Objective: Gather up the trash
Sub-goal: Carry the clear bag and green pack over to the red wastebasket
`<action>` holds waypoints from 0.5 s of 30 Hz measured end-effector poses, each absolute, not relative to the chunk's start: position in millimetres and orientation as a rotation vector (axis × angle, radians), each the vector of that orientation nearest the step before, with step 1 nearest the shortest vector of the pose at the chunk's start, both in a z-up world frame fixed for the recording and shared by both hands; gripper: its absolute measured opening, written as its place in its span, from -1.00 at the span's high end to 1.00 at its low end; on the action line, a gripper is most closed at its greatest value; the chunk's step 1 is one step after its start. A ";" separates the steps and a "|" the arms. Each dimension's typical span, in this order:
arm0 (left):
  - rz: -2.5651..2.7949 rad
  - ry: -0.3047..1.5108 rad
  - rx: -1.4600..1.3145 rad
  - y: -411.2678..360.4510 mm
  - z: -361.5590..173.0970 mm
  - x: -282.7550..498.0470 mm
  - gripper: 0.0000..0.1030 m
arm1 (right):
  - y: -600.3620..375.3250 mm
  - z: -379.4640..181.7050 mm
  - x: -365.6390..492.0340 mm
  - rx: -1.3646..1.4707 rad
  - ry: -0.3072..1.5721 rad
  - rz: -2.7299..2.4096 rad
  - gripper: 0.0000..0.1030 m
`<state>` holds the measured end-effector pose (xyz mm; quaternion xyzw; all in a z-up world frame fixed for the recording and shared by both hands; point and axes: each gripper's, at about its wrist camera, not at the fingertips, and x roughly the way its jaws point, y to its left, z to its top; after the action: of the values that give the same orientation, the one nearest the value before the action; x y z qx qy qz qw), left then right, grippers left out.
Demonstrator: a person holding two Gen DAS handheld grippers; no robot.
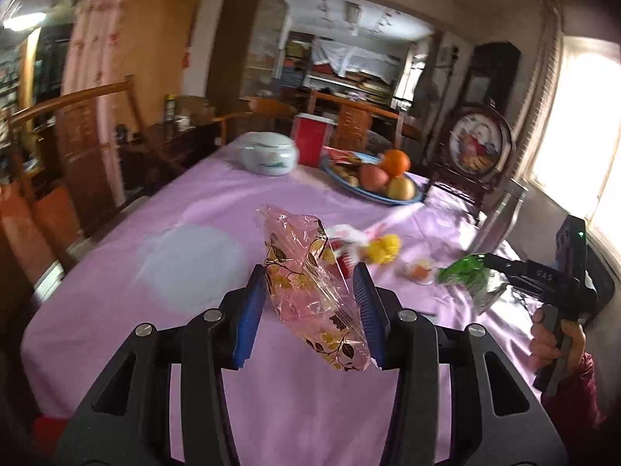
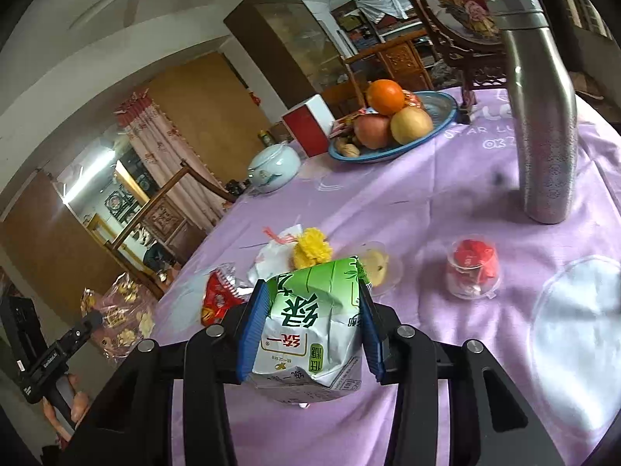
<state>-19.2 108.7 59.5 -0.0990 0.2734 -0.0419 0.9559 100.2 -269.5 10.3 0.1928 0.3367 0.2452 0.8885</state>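
Holding two pieces already: left gripper (image 1: pixel 310 303) jaws pinching a pink leaf-print wrapper (image 1: pixel 310 291), lifted clear of the counter (image 1: pixel 116 310); its long axis runs diagonally, far end up-left, near end down-right past the jaws; right gripper (image 2: pixel 310 326) jaws clamped on a crushed green drink carton (image 2: pixel 310 322), long axis along the jaws, top end away; left beyond the jaws: red snack packet (image 2: pixel 217 299), white wrapper (image 2: pixel 275 256), yellow ball (image 2: pixel 310 252), two clear cups (image 2: pixel 471 268); nothing binned yet.

left gripper (image 1: pixel 310 295) clamped, tilted down, right gripper (image 2: pixel 312 314) likewise clamped
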 end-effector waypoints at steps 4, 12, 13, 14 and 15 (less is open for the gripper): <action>0.013 0.545 -0.231 147.1 56.9 -53.9 0.11 | -259.9 12.5 93.6 0.371 0.691 0.535 0.14; 0.260 0.545 -0.354 249.0 32.7 -149.6 0.11 | -241.4 10.2 86.7 0.341 0.699 0.591 0.14; 0.295 0.546 -0.372 262.4 27.8 -163.2 0.11 | -238.7 9.9 86.0 0.341 0.703 0.595 0.14; 0.328 0.545 -0.390 274.5 22.4 -176.4 0.11 | -235.6 10.4 84.1 0.342 0.703 0.602 0.14; 0.361 0.546 -0.408 286.3 17.0 -188.5 0.11 | -230.9 11.4 81.2 0.343 0.700 0.615 0.14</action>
<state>-188.5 286.3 17.0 -0.1989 0.2665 0.1761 0.9265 81.2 -230.9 11.4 0.1645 0.3357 0.2951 0.8793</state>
